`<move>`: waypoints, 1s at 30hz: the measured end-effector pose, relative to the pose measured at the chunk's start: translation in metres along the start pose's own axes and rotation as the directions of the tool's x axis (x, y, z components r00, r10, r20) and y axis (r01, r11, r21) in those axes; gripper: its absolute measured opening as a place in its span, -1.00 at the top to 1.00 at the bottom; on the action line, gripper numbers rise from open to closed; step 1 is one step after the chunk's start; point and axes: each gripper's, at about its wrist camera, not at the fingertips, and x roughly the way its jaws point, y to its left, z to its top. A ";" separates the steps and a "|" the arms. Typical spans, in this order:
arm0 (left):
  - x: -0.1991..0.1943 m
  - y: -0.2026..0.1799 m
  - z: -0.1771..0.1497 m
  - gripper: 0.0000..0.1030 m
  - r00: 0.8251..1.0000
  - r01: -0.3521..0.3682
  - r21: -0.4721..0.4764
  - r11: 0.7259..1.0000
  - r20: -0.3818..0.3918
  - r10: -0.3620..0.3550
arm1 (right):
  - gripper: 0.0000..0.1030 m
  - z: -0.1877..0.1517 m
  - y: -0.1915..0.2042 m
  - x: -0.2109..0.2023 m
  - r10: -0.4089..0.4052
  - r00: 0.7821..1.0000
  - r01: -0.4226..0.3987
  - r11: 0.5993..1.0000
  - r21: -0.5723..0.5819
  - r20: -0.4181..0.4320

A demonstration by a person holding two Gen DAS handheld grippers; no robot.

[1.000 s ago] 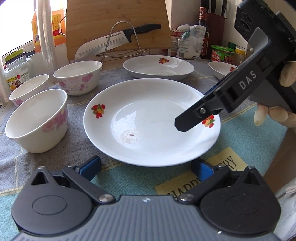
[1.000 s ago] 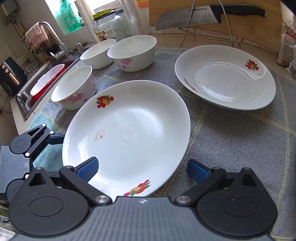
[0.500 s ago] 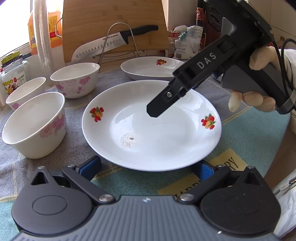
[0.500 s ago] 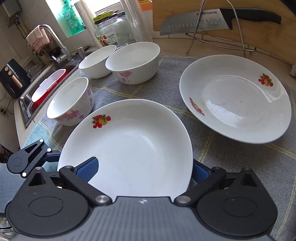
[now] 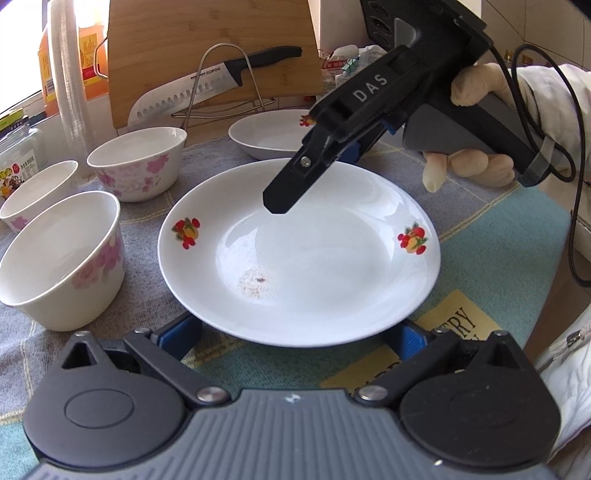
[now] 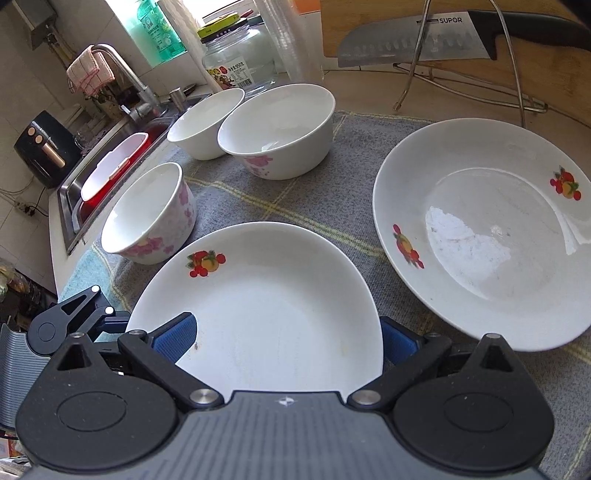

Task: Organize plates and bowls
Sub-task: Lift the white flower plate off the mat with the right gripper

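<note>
two plates and three bowls, all upright on a grey checked cloth (image 5: 147, 291). landmark: the near plate (image 5: 325, 258), white, with fruit prints on its rim and a small reddish smear in its well. beyond it and a little to its right, not touching it, a second plate (image 6: 480, 240) with the same print. just beside its left rim, the nearest bowl (image 5: 59, 258), pink flowers on the side. further back on that same side, a wider bowl (image 5: 136, 158) and a third bowl (image 5: 33, 188), close together.

left gripper (image 5: 295, 334) low at the near edge of the near plate, jaws spread wide, blue pads (image 5: 177, 332) either side of the rim and partly hidden by it; contact impossible to tell. right gripper (image 6: 286, 338), held in a gloved hand (image 5: 476, 166), above the far half of the near plate, tilted down toward it, jaws wide as well, holding nothing.

past the second plate, a knife (image 5: 207, 92) on a wire rack (image 5: 255, 74) against a wooden board (image 5: 207, 33).
</note>
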 end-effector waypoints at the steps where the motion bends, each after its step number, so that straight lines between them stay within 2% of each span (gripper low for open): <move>1: 0.000 0.000 0.000 -1.00 1.000 0.003 0.003 1.000 -0.001 -0.003 | -1.00 0.001 -0.001 0.000 0.005 1.000 -0.005 1.000 0.002 -0.004; 17: 0.001 0.002 0.003 -1.00 1.000 0.025 0.044 0.999 -0.018 -0.024 | -1.00 0.025 -0.001 0.010 0.022 0.989 -0.021 1.000 0.009 -0.144; 30: -0.002 -0.003 0.003 -1.00 1.000 0.015 0.085 0.996 -0.006 -0.015 | -1.00 0.029 -0.001 0.012 0.056 0.982 -0.052 0.998 0.027 -0.182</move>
